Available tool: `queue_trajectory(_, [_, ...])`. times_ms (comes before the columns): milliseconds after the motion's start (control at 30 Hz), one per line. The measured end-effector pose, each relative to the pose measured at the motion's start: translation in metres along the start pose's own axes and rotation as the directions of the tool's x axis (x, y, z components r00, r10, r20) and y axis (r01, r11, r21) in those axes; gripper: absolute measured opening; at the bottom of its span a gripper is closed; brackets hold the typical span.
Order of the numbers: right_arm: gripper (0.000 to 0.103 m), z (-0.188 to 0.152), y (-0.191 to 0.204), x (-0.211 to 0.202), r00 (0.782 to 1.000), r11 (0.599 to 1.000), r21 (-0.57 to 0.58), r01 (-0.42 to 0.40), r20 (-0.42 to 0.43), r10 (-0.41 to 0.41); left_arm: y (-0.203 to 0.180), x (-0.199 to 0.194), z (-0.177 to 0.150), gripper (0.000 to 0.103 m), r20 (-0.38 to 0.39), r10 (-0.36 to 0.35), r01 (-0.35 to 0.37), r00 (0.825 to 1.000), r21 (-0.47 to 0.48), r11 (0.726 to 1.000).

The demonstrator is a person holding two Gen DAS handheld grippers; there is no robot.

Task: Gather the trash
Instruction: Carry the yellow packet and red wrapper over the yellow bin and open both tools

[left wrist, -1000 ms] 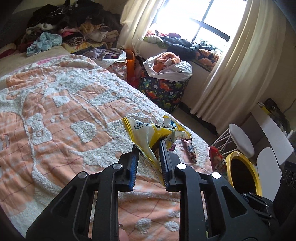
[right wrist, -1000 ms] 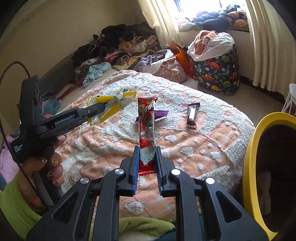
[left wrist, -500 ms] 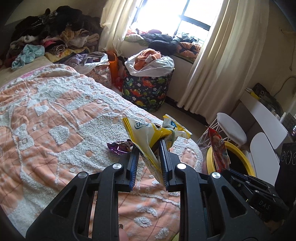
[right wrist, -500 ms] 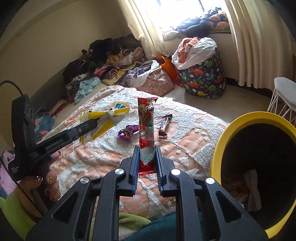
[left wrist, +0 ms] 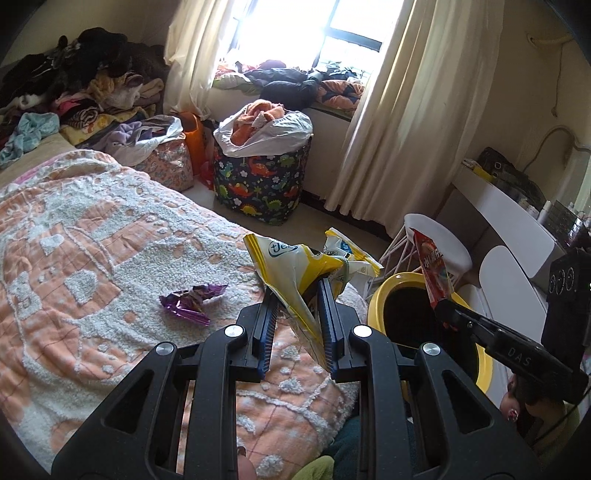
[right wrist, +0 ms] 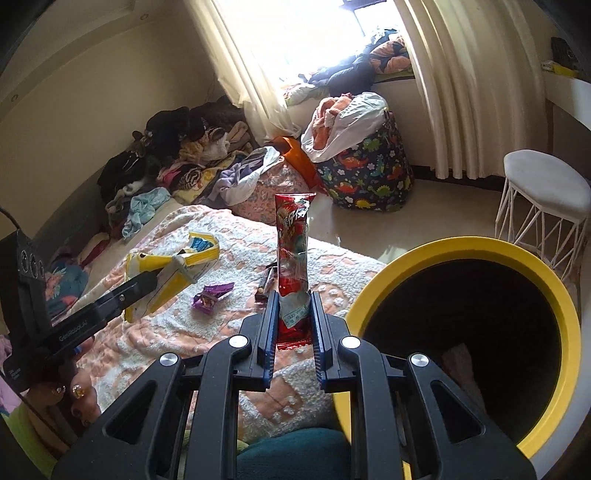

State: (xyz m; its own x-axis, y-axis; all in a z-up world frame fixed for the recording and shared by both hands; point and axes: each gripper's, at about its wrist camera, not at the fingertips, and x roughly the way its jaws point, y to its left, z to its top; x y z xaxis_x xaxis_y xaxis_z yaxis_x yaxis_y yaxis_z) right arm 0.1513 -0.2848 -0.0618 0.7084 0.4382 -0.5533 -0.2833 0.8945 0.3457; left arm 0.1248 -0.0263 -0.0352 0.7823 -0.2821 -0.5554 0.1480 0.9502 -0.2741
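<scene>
Bin [right wrist: 461,248] mouth just right of my right hand-held gripper [right wrist: 292,325], clamped on upright red wrapper [right wrist: 293,251]; left hand-held gripper [left wrist: 297,325], pinching yellow chip bag [left wrist: 291,266], farther off over bed [left wrist: 92,258].

Daylight floods through the window [left wrist: 295,22], blown out to white glare, curtains [left wrist: 399,110] beside it glowing; fisheye edges bend, corners black.

My bed w/ the orange-and-white blanket [left wrist: 85,236] fills the left. Clothes pile [left wrist: 85,88] heaped at its far end by the wall. Dinosaur-print hamper [left wrist: 262,184] on the floor just past the bed corner, white bag & orange laundry stuffed on top. Orange bag [left wrist: 194,142] beside it. Cream curtains [left wrist: 417,110] frame the bright window; more clothes along the sill [left wrist: 295,83]. White wire stool [right wrist: 543,206] near the curtain, white desk [left wrist: 517,218] at far right.
</scene>
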Motion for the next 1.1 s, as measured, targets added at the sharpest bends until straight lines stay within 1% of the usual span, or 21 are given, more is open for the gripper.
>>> queue_trajectory(233, [0.016,0.005,-0.032,-0.010,0.998,0.997,0.046,0.055,0.018,-0.056,-0.025,0.006,-0.003,0.016,-0.014,-0.033,0.033,0.999,0.045,0.998])
queue_trajectory(500, [0.016,0.005,-0.059,-0.018,0.994,0.988,0.115,0.101,0.027,-0.105,-0.052,0.012,-0.010,0.016,-0.033,-0.064,0.067,0.997,0.097,0.993])
queue_trajectory(833, [0.016,0.003,-0.088,-0.025,0.986,0.970,0.183,0.157,0.022,-0.164,-0.077,0.024,-0.019,0.016,-0.069,-0.088,0.098,0.994,0.150,0.984])
queue_trajectory(1033, [0.016,-0.002,-0.099,-0.026,0.979,0.958,0.205,0.198,0.002,-0.203,-0.094,0.035,-0.026,0.016,-0.097,-0.102,0.118,0.990,0.188,0.975])
queue_trajectory(1100, [0.017,-0.003,-0.104,-0.026,0.979,0.954,0.223,0.200,-0.008,-0.203,-0.100,0.039,-0.029,0.016,-0.108,-0.106,0.126,0.989,0.202,0.971])
